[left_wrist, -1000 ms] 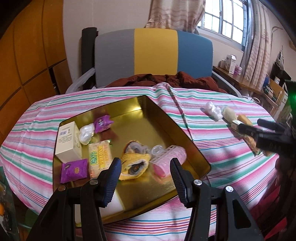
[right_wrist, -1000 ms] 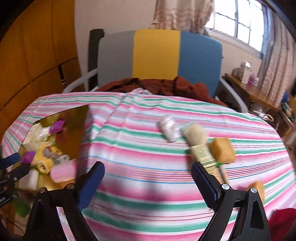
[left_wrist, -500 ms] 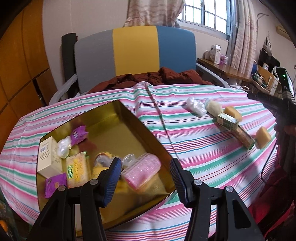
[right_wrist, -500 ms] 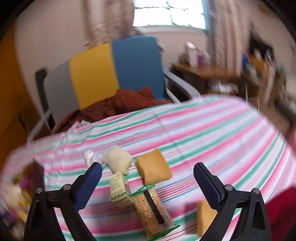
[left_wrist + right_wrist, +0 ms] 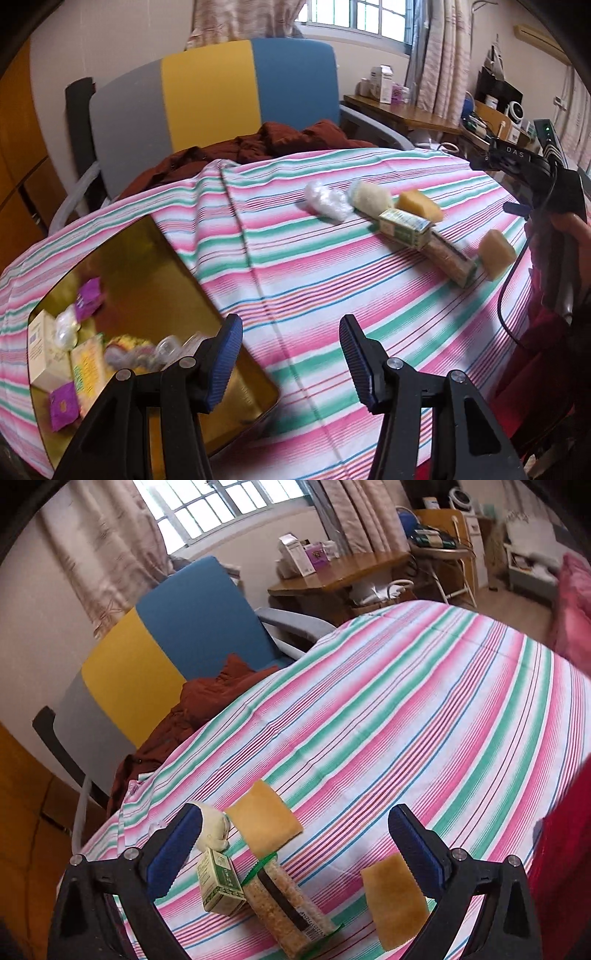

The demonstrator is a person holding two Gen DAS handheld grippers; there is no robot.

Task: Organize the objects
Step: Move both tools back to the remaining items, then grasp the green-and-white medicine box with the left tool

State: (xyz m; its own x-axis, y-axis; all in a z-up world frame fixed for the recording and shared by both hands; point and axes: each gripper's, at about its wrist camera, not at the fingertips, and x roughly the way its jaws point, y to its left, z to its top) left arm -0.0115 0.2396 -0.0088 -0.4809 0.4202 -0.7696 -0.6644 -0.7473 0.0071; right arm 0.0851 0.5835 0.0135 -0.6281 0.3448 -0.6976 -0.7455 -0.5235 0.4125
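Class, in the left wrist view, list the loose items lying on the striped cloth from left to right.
Clear plastic wrapper → white fluffy ball → green carton → cracker pack → sponge at the far right.

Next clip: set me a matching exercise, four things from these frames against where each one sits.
Things:
1. purple foil packets
2. small green-and-cream carton
3. rust-brown cloth
4. clear crinkled plastic wrap

Places:
A. on the chair seat
B. in the gold metal tray
C. leftmost in the row on the striped tablecloth
D. beside the clear pack of crackers

Pairs: 1-B, 2-D, 3-A, 4-C
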